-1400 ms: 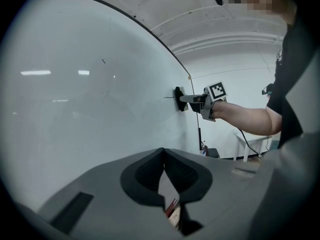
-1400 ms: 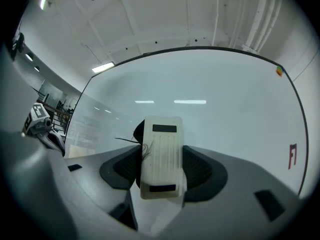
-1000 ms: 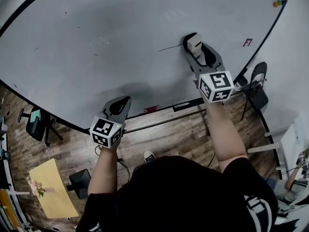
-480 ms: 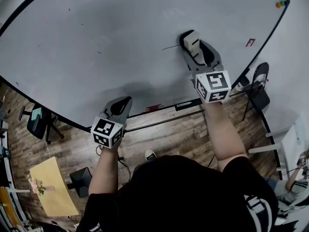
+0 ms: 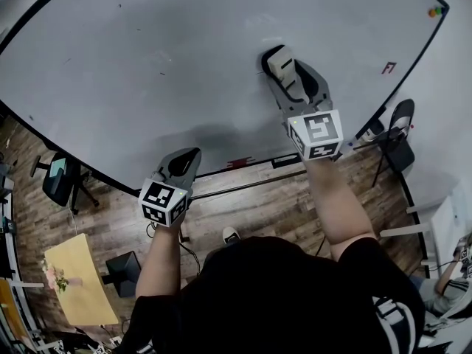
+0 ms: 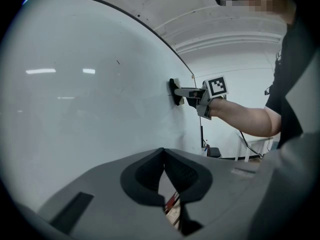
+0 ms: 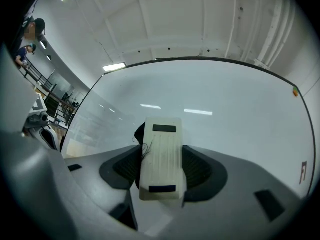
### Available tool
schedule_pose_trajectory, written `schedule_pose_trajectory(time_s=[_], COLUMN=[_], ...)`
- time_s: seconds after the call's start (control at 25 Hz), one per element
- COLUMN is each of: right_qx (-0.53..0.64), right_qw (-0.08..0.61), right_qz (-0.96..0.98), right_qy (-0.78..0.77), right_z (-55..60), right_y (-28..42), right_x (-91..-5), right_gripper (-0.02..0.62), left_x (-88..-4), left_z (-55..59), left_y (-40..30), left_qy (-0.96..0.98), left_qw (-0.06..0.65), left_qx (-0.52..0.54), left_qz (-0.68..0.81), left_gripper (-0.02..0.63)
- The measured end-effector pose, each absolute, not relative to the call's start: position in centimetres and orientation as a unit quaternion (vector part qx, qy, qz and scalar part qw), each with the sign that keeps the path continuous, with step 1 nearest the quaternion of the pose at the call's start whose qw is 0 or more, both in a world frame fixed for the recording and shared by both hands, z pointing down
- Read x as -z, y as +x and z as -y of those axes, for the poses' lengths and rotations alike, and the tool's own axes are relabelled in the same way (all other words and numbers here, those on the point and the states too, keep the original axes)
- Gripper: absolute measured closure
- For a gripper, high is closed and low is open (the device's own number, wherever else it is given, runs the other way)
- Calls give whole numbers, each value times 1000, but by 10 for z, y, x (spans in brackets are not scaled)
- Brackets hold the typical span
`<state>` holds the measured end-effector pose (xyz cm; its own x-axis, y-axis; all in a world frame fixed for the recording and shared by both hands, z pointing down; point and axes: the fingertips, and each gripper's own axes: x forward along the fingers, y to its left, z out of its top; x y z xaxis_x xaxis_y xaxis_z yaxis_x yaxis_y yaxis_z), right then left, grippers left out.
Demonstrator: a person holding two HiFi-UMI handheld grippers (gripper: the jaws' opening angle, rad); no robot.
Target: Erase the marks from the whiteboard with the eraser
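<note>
The whiteboard (image 5: 147,43) fills the scene ahead of both grippers and looks almost clean. The right gripper (image 5: 283,71) is the working one: its jaws are clamped on the eraser (image 7: 161,151), whose long axis runs straight out along the jaws and past their tips, with its far face against the board. From those jaws, a few dark specks (image 5: 162,73) lie well off to the left, and a small red mark (image 5: 389,68) sits well off to the right, so the next stroke probably turns on which side is chosen. The left gripper (image 6: 162,156) hangs low by the board's bottom edge, with its jaws together on nothing, well apart from the eraser. The wiping face is hidden, the specks are too small to identify, and thin dark strands (image 7: 141,146) at the eraser's left edge could be ink or fibre.
</note>
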<state>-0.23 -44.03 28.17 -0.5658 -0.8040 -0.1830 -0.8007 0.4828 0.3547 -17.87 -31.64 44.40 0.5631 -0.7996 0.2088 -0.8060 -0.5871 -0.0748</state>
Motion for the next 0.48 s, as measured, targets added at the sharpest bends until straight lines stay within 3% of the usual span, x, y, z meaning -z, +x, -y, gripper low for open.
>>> schedule_pose_trajectory(time_s=[0.48], right_qx=[242], right_qw=[22], right_qz=[870], right_qy=[430], right_z=[417], right_y=[-66], right_x=[-296], right_gripper=[351], left_x=[-448], left_z=[303], left_y=[-202], left_qy=[879], left_qw=[18], left_qx=[-108], left_qz=[465], left_gripper=[595])
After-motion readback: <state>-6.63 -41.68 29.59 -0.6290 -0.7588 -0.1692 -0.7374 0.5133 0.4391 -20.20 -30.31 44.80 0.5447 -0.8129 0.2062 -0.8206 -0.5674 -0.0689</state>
